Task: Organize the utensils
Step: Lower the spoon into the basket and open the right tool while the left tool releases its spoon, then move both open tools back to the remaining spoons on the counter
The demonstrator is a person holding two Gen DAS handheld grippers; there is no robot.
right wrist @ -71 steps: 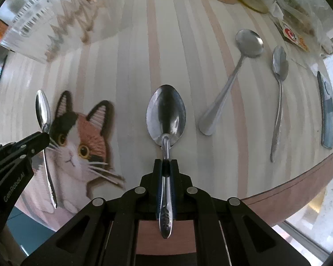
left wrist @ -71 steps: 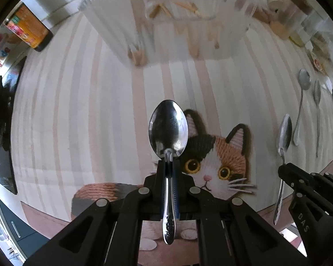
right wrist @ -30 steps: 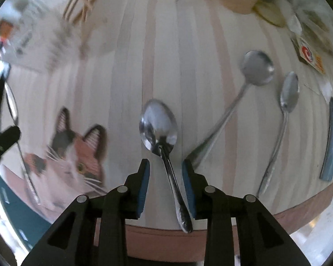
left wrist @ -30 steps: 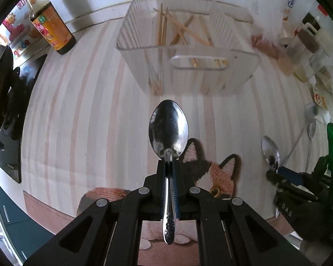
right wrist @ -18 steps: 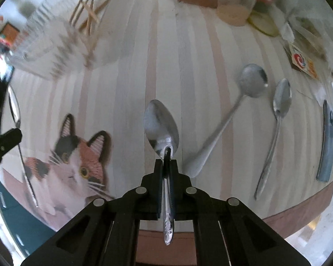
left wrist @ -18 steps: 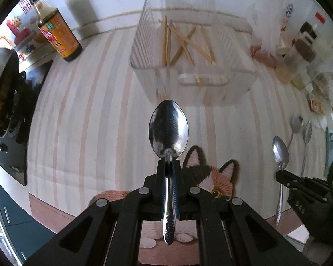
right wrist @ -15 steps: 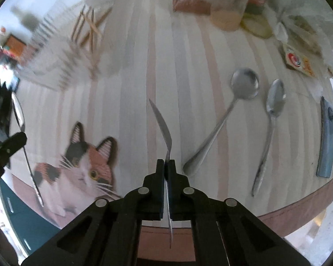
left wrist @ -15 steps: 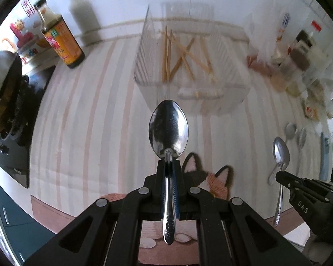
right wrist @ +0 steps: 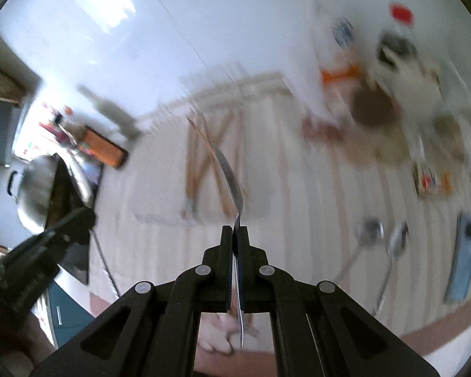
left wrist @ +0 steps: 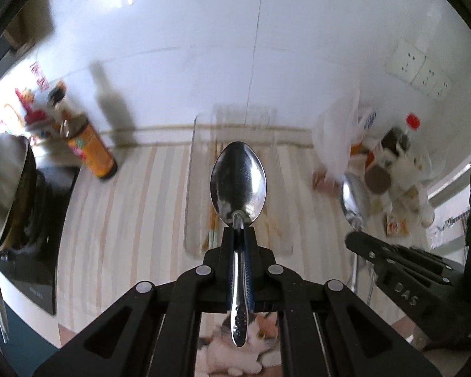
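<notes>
At the bottom centre of the left wrist view, the left gripper [left wrist: 239, 235] has its fingers closed tight on the handle of a spoon [left wrist: 238, 180], with the bowl facing the camera and pointing forward. In the right wrist view, the right gripper [right wrist: 235, 235] also has its fingers pressed together, on the handle of a second spoon [right wrist: 229, 172], which is seen edge-on and curves up toward the centre of the frame.

Just beyond both spoons stands the clear bin [left wrist: 193, 188] on the striped counter [left wrist: 125, 204], with chopsticks [right wrist: 204, 154] lying crossed inside it. Both spoons seem to be carried toward this bin, so the step in hand is probably to drop them in.

To do it well, each spoon should come over the open top of the bin before the fingers open, and the two grippers should stay apart from each other. It is better to lower the bowl end inside first and to lay the spoons beside the chopsticks.

In the lower right of the right wrist view, two more spoons [right wrist: 365, 235] and a blue flat object [right wrist: 463, 260] lie on the counter. Far back, at the left, a brown bottle [left wrist: 91, 152] stands against the wall.
</notes>
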